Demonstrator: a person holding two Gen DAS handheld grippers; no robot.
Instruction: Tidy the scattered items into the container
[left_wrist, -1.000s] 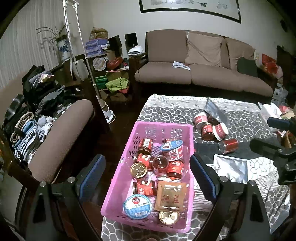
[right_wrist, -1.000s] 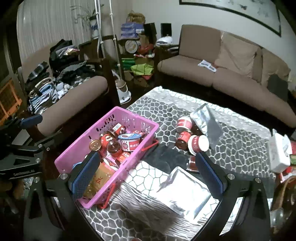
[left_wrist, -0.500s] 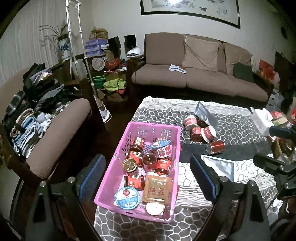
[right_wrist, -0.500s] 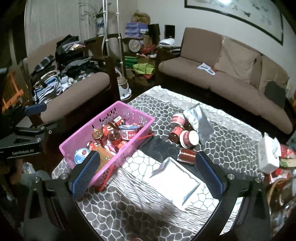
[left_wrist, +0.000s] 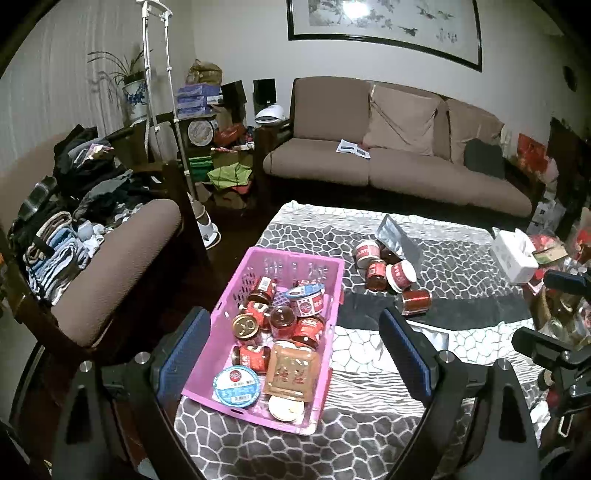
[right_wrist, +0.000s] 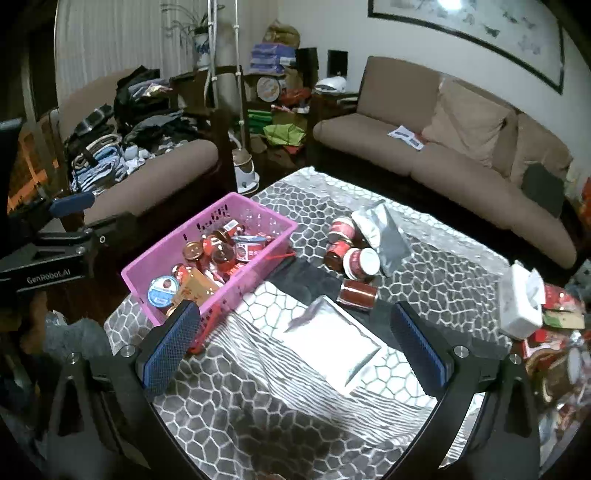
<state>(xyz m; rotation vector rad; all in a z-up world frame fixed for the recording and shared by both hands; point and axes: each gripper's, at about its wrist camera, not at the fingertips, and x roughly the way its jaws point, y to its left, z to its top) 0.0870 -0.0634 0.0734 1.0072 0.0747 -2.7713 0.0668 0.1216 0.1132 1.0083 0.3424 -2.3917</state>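
With both the left gripper (left_wrist: 295, 363) and right gripper (right_wrist: 295, 349) wide and empty, slide the right under the flat silver pouch (right_wrist: 334, 341) at the table's near edge, beside the pink basket (right_wrist: 155, 258)

Basket (left_wrist: 334, 266) pink; jars (right_wrist: 356, 263) on the table red with white lids. Pouch (right_wrist: 338, 341) silver. Tablecloth (right_wrist: 443, 266) grey, white cobble pattern.
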